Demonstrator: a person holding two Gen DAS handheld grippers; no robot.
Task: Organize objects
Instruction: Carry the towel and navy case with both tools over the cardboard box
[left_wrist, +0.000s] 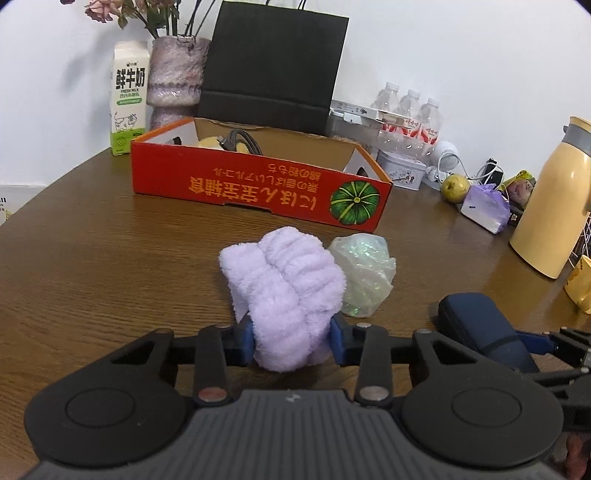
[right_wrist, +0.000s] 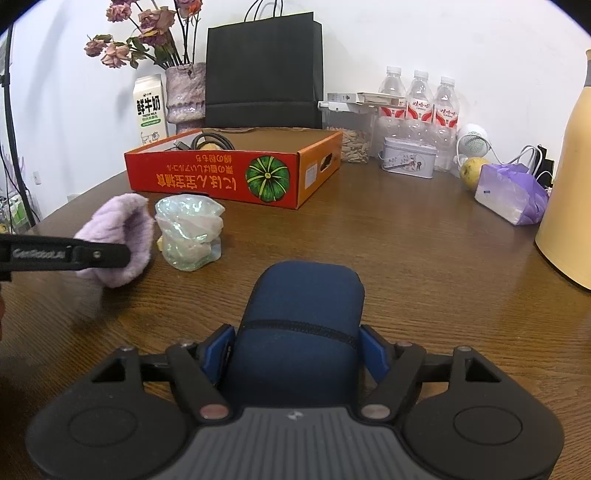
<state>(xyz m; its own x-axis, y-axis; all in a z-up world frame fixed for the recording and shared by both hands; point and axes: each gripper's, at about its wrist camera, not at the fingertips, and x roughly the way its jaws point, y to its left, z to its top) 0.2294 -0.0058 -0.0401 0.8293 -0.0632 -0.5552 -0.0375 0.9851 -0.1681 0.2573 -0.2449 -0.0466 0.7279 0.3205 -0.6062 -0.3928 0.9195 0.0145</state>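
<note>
Your left claw (left_wrist: 291, 341) is clamped on the lilac fleece cloth (left_wrist: 284, 291), blue pads pressed into its near end, so the bundle bulges out ahead of the fingers; from the right wrist view it looks lifted slightly off the counter (right_wrist: 406, 240), though I cannot tell whether its lower edge touches the wood. Expect it to be light, soft and floppy: it will sag and trail, so a bite on the thick bunched middle, as you have now, should hold better than a loose corner. Your right claw (right_wrist: 295, 354) is closed on the navy zip case (right_wrist: 303, 317), gripping its near end across the width with the zipper line just ahead of the pads; the case looks semi-stiff and smooth, so it should carry cleanly if you squeeze the sides evenly. Both claws sit low and roughly level, pointing toward the back wall, the left one just beside the right. Just beyond the cloth, touching or nearly so, stands a crumpled iridescent plastic bag (left_wrist: 364, 275), light and crinkly, easy to knock. Farther back lies the open orange pumpkin box (left_wrist: 258, 177), already holding a cable and something yellow, likely the place for both things.
</note>
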